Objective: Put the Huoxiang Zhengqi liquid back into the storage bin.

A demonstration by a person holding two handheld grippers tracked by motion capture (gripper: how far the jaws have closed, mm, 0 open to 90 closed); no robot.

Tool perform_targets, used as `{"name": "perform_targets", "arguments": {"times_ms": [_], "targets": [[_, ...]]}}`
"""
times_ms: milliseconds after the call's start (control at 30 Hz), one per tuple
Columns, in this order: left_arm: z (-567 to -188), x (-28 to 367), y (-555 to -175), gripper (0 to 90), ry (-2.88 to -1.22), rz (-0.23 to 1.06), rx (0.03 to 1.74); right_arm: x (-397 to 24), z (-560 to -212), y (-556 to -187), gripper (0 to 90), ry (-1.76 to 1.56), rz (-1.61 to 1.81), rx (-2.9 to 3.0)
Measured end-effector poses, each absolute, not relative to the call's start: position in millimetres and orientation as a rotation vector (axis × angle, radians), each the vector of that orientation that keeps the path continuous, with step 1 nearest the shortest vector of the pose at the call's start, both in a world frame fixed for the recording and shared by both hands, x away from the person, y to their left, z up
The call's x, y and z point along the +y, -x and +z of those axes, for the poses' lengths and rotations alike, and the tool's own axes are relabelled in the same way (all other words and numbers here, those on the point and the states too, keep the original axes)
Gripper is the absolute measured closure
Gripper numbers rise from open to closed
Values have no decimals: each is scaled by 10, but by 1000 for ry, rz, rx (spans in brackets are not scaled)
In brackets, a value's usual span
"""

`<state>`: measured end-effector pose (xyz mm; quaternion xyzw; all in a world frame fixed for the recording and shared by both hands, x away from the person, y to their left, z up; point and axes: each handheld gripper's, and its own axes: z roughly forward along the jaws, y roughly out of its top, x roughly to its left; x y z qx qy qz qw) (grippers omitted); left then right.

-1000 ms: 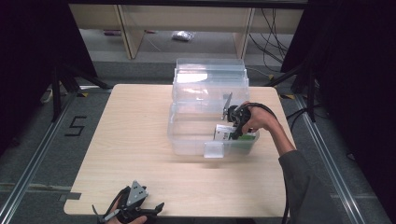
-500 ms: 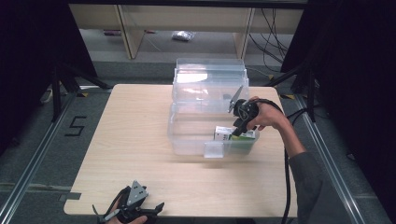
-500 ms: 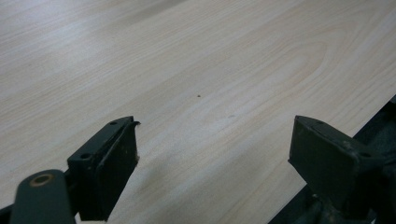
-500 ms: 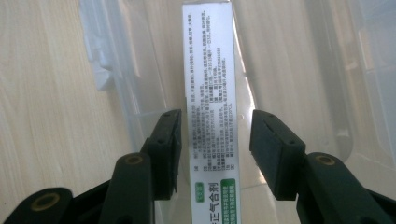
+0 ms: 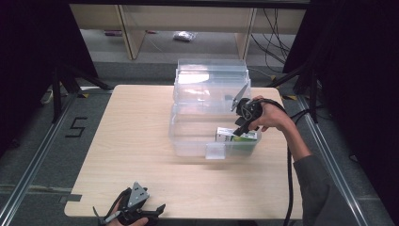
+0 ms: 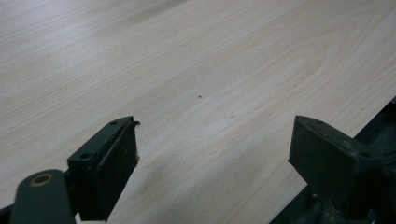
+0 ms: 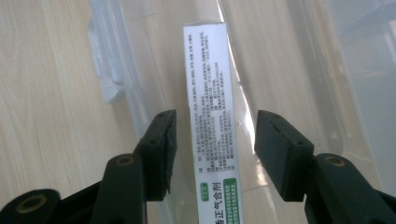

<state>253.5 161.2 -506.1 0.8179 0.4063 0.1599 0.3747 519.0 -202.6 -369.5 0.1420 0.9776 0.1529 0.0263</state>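
Observation:
A clear plastic storage box (image 5: 188,136) stands on the wooden table (image 5: 131,141), its lid (image 5: 211,77) tipped up behind it. Inside, at the front right, lies a white and green carton (image 5: 237,135) printed with small text (image 7: 212,121). My right gripper (image 5: 242,123) hovers just above the carton at the box's right side; its jaws stand open on either side of the carton (image 7: 212,154) without touching it. My left gripper (image 5: 134,212) rests at the table's front edge, left of centre, open over bare wood (image 6: 210,116).
The box's front latch tab (image 5: 215,151) sticks out toward the near edge. Shelving (image 5: 188,23) and cables (image 5: 275,28) sit on the floor beyond the table. A cable (image 5: 289,179) trails from the right gripper along the person's forearm. Dark stands flank the table.
The right gripper has risen a little from the carton inside the box, and its jaws now stand apart from it. The left gripper has stayed put.

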Motion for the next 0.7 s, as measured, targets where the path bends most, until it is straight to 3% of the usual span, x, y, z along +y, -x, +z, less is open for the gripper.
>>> {"name": "perform_targets", "arguments": {"times_ms": [700], "targets": [[-5067,1612,-2535,148,-2089,413,1041,-2062,-3602,-4984,359,-664,618,2897]]}}
